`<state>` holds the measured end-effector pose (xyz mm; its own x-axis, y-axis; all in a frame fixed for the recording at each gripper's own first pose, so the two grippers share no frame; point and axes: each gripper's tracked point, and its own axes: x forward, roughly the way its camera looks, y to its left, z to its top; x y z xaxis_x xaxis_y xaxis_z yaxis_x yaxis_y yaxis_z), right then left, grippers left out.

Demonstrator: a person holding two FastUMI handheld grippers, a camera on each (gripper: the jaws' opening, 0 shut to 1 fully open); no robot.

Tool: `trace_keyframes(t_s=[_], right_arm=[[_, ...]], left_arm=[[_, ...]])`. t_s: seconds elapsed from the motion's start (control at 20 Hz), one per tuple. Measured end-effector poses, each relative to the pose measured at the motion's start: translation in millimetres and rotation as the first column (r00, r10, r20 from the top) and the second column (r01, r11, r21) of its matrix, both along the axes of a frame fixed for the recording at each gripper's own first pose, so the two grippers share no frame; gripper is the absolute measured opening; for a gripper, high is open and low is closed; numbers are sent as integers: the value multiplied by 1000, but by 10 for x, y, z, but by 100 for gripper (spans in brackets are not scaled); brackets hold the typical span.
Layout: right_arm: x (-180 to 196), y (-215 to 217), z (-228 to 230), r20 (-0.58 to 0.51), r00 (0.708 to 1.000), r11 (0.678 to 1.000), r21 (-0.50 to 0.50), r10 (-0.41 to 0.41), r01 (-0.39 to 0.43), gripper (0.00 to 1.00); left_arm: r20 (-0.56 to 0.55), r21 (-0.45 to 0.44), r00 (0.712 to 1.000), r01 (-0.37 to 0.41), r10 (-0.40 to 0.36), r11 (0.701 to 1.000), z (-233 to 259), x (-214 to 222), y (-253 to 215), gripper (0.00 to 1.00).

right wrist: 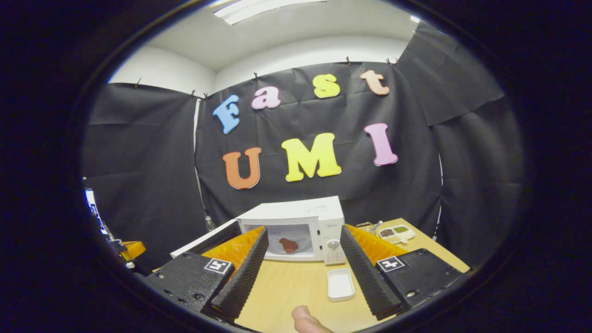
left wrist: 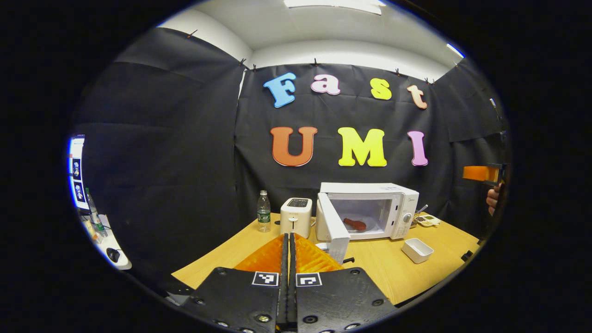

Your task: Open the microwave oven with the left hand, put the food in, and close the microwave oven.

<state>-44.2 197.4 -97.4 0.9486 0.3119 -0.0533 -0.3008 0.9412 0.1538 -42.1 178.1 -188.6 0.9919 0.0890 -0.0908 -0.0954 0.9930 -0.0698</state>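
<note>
food [left wrist: 354, 224] was already inside the microwave [left wrist: 370, 210] | door [left wrist: 334, 226] hung open | left tongs [left wrist: 288, 245] pinched shut, empty | right tongs [right wrist: 303, 259] spread wide, empty | tip: push the door's outer edge squarely till it latches

Microwave ahead of both grippers, door open, food inside.

From the left gripper [left wrist: 287, 259], fingers pressed together, the table [left wrist: 388, 273] stretches forward — the microwave [left wrist: 370, 208] stands ahead and a little right at the table's back, its door [left wrist: 334, 226] swung out toward the gripper, the food [left wrist: 355, 224] inside. Left of it stands a toaster [left wrist: 296, 216], then a bottle [left wrist: 263, 211] farther left. A small dish [left wrist: 417, 250] lies before the microwave to the right; a tray [left wrist: 428, 220] sits just right of the microwave. From the right gripper [right wrist: 303, 259], fingers wide apart, the microwave sits straight ahead between them — the dish nearer.
</note>
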Motion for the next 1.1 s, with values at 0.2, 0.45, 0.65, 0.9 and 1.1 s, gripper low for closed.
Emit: trace_keyframes(t_s=[0.2,0.45,0.65,0.9,1.1], right_arm=[[-181,-260,43,26,1000,1000,-12,-2,2,99],[-268,-524,-90,1,1000,1000,-24,-5,5,99],[-305,-592,-98,12,1000,1000,5,16,-16,99],[-345,-651,-86,28,999,999,23,24,-25,99],[-352,-768,-85,45,999,999,43,6,-8,99]], left_arm=[[-90,1,996,-13,13,1000,-519,358,91,0],[-114,-33,993,31,-34,999,-889,677,-47,0],[-126,16,991,48,-46,999,-1085,776,-121,0],[-112,16,989,98,-96,995,-1048,805,-391,0],[-112,13,980,165,-163,986,-1063,846,-787,0]])
